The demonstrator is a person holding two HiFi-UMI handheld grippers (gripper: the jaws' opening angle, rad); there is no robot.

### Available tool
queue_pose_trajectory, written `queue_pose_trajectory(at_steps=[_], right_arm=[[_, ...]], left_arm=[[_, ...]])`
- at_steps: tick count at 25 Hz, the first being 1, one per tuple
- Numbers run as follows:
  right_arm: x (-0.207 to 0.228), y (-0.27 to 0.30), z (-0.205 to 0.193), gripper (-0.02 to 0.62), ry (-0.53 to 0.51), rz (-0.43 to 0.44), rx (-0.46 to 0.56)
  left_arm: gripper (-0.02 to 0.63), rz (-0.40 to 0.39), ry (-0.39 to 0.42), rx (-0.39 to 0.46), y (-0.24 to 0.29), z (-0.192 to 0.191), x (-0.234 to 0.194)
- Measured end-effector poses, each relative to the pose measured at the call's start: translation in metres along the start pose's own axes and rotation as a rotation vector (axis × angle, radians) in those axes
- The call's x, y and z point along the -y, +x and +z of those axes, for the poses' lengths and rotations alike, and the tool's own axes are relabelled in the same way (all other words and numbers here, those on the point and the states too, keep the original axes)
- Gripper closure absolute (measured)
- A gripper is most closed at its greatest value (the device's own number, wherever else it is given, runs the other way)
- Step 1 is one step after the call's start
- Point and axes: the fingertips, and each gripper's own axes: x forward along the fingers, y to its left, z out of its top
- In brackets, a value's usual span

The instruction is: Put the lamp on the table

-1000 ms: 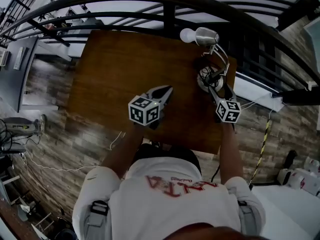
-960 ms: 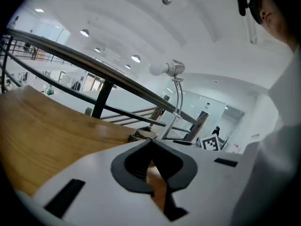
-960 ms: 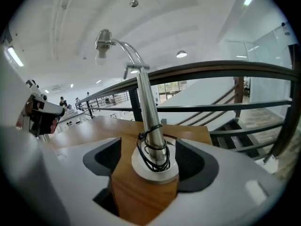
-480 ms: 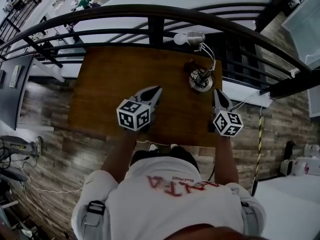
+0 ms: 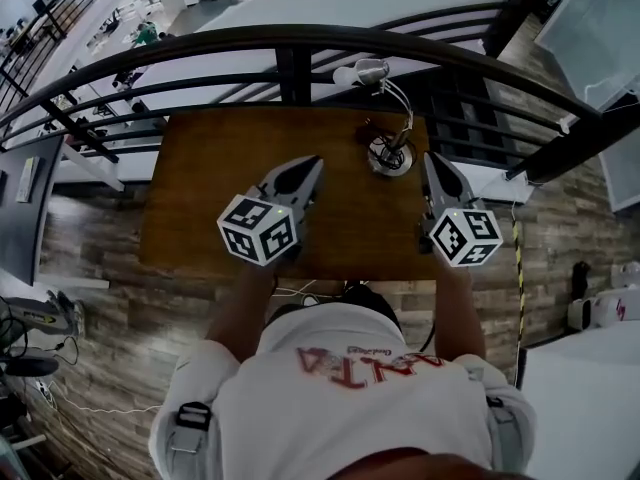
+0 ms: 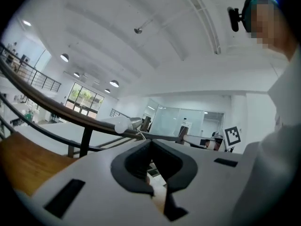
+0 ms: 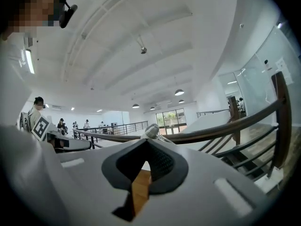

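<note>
A desk lamp stands upright on the brown wooden table [image 5: 230, 158] at its far right; its round base [image 5: 388, 158] rests on the wood, and the thin neck curves up to the silver head with a white bulb [image 5: 360, 72]. My right gripper [image 5: 431, 157] is shut and empty, just right of the base and not touching it. My left gripper [image 5: 313, 162] is also shut and empty, over the table's middle. The lamp head [image 6: 127, 125] shows beyond the left gripper [image 6: 151, 149] in its own view, and the lamp head [image 7: 151, 131] peeks over the right gripper [image 7: 146, 160].
A black metal railing [image 5: 300, 38] curves along the table's far edge, close behind the lamp. A dark cord piece [image 5: 369, 127] lies beside the base. Wood-plank floor [image 5: 80, 238] surrounds the table. The person stands at the near edge.
The right gripper has let go of the lamp base, pulled back toward the person and shut. Both grippers sit higher in view; the lamp stays standing on the table.
</note>
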Motion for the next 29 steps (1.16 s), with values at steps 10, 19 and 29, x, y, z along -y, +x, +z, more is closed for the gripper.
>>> queue_pose_trajectory(at_steps=[10,19,29], right_arm=[[-0.013,-0.020,-0.003,0.594,-0.036,-0.040,-0.008],[-0.014,-0.029,-0.005,0.594,-0.063,-0.075,-0.012],[-0.011,-0.034,-0.013,0.594,-0.047,-0.085,-0.020]], left_arm=[[0.597,0.041,0.089,-0.032,-0.023,0.000,0.001],[0.597,-0.010,0.085,-0.026,-0.023,0.001,0.013],[0.597,-0.047,0.114,-0.063,-0.014,-0.007,0.020]])
